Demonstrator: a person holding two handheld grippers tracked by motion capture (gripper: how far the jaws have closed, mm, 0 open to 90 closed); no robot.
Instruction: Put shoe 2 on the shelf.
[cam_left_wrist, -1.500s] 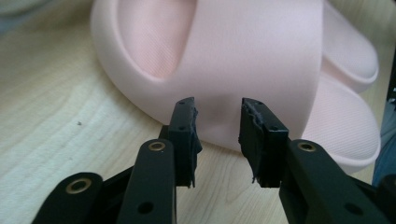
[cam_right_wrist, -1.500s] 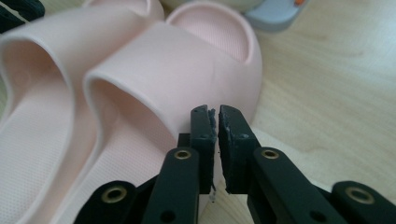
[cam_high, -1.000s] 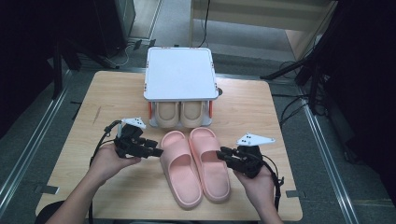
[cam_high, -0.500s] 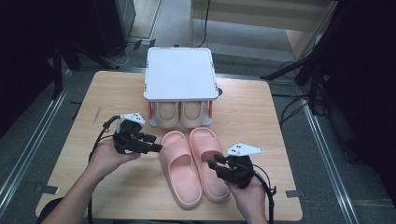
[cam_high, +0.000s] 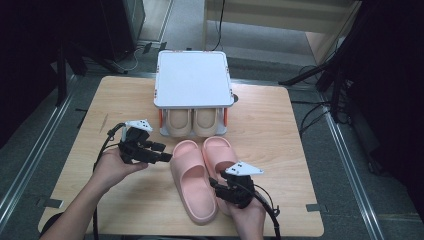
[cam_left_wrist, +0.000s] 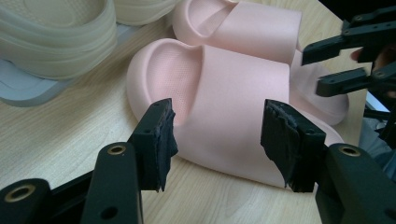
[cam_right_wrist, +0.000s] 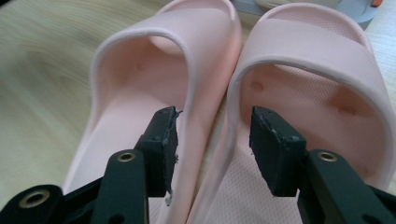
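Two pink slippers lie side by side in the middle of the table, the left slipper (cam_high: 192, 187) and the right slipper (cam_high: 219, 156). My left gripper (cam_high: 162, 152) stands open beside the left slipper's toe end; its jaws have just been opening a little. In the left gripper view the gripper (cam_left_wrist: 217, 140) frames that slipper's strap (cam_left_wrist: 233, 98) without touching it. My right gripper (cam_high: 216, 186) is at the heel ends, its jaws having just been opening. In its own view the right gripper (cam_right_wrist: 212, 140) straddles the adjoining rims of the left slipper (cam_right_wrist: 135, 93) and right slipper (cam_right_wrist: 317, 84), pads not pressing.
A white shoe rack (cam_high: 192, 80) stands at the back centre with a beige pair of slippers (cam_high: 192, 122) under its top. Bare wood lies to both sides of the pink pair. The right gripper (cam_left_wrist: 345, 60) appears far off in the left gripper view.
My right gripper has moved left and toward the near edge, down to the slippers' heels, and its jaws have spread. The left hand has barely moved. The slippers lie as before.
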